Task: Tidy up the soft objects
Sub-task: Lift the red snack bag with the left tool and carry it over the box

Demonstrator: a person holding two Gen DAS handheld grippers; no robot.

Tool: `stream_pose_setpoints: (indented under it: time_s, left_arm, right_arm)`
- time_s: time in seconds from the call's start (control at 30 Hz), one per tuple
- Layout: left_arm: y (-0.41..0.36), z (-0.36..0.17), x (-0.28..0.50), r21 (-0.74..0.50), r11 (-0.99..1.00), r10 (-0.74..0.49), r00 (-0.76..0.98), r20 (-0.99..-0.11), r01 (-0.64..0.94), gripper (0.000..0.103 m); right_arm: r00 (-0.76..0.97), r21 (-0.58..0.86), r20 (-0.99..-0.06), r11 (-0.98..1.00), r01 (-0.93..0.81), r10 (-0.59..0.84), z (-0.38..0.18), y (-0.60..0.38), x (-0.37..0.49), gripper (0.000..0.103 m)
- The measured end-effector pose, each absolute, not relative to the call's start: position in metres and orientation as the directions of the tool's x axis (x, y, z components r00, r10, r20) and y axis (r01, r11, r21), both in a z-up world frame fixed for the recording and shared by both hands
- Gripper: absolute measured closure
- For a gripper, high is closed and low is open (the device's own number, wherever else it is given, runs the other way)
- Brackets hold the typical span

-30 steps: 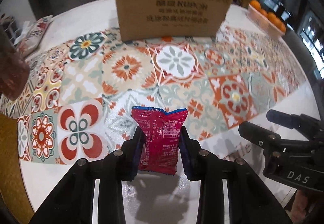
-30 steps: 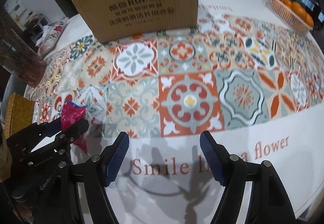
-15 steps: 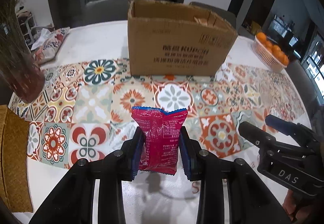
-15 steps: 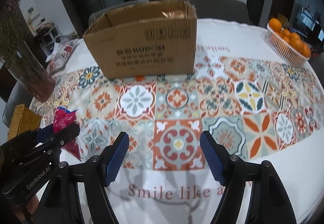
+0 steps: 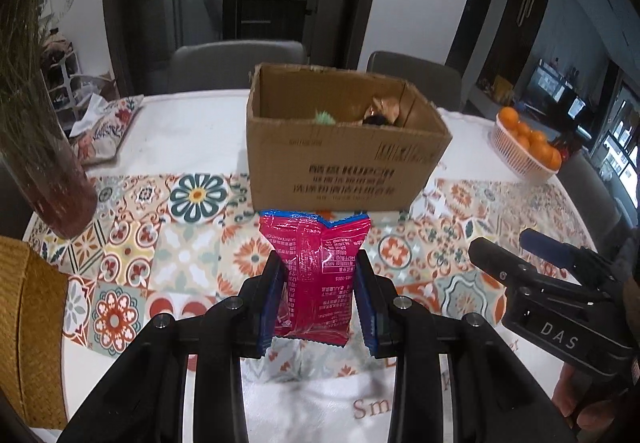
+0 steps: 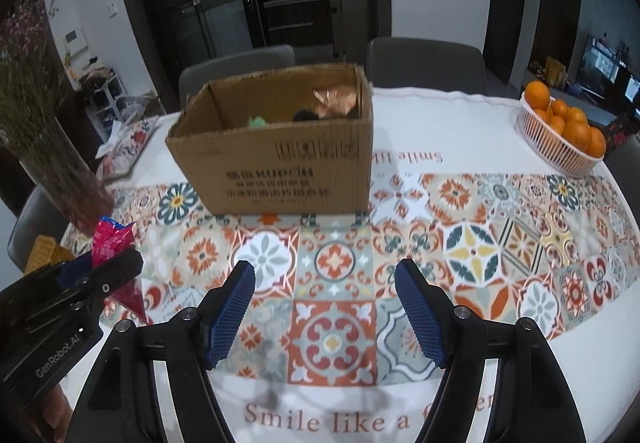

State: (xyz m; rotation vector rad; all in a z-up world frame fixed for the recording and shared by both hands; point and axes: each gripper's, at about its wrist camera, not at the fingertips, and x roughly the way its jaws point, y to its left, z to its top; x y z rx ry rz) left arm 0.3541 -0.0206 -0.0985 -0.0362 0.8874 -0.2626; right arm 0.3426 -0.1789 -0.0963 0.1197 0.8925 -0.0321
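Observation:
My left gripper (image 5: 318, 275) is shut on a pink snack packet (image 5: 316, 275) with a blue top edge and holds it upright above the patterned tablecloth. An open cardboard box (image 5: 340, 159) stands ahead at the table's middle, with a green thing and a crinkled brown wrapper inside. My right gripper (image 6: 326, 291) is open and empty above the cloth, in front of the box (image 6: 280, 159). The packet (image 6: 110, 243) and left gripper show at the right wrist view's left edge.
A vase of dried flowers (image 5: 44, 147) stands at the left. A floral tissue pouch (image 5: 106, 127) lies behind it. A white basket of oranges (image 6: 560, 135) sits at the far right. A woven mat (image 5: 28, 327) lies at the near left. Grey chairs stand behind the table.
Both grippers have risen and pulled back from the table, so the box's open top and contents now show. The left gripper still holds the packet.

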Motion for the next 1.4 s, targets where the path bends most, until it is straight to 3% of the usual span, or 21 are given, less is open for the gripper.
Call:
stream_pose_setpoints:
  time_s: [0.57,1.4]
  left_arm:
    - [-0.04,-0.046,0.392,-0.127,0.964,-0.255,0.686,-0.681,0.233,0.069]
    - [-0.065,-0.04,0.474,-0.09,0.961,-0.25,0.677,-0.692,0.263,0.069]
  right_arm:
    - [0.71,0.109,-0.703,0.992,0.065,0.031,-0.049,-0.193,0.376,0.029]
    - [0.739,0.083,-0.673,0.994,0.073,0.002,-0.032,-0.206,0.448,0.029]
